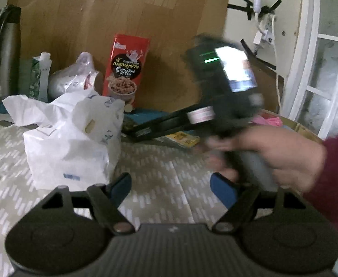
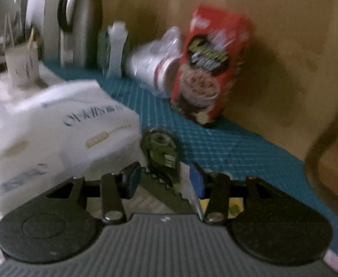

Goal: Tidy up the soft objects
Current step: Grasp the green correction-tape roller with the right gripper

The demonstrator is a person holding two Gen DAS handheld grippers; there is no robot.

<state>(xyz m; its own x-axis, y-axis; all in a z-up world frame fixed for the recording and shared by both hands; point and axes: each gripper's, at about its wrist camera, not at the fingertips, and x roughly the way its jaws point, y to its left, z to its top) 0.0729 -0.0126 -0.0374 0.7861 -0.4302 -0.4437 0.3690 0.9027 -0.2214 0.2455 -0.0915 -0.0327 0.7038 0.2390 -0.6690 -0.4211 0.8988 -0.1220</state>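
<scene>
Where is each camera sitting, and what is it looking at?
Left wrist: sits on the left gripper, looks over the patterned cloth at the white bag; shows a hand holding the right gripper.
Right wrist: sits on the right gripper, looks at a green packet; no hand shows.
Both see the white bag, red box and steel flask.
</scene>
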